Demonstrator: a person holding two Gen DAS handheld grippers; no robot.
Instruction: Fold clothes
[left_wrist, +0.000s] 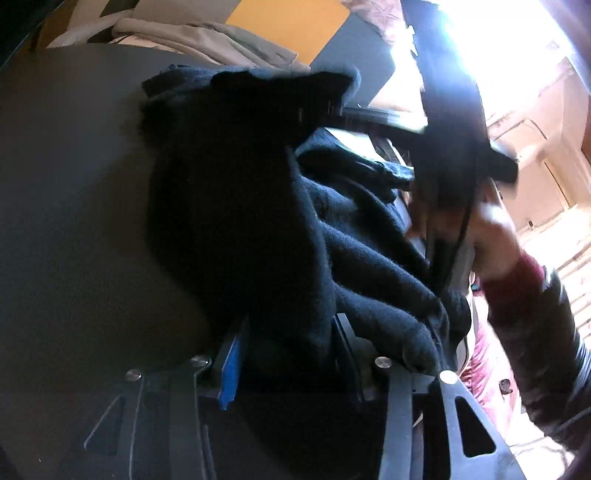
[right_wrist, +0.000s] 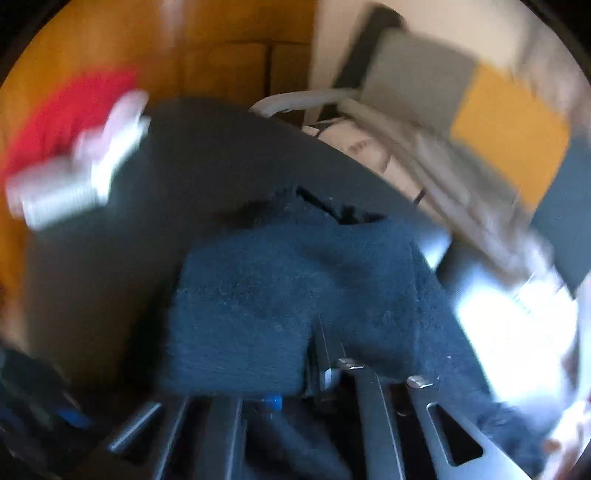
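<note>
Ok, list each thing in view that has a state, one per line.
Left gripper: shut on dark fleece garment.
Right gripper: shut on dark fleece garment.
Dark fleece garment: bunched, lifted at both grips, partly draped on the table.
Grey garment: lying crumpled beyond the table.
Table: bare where visible.

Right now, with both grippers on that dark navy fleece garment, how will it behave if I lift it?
The dark navy fleece garment will probably flop: it already drapes in soft folds. Its fuzzy nap suggests it won't slip. The bunched bulk suggests moderate weight, likely sagging between the grippers.
</note>
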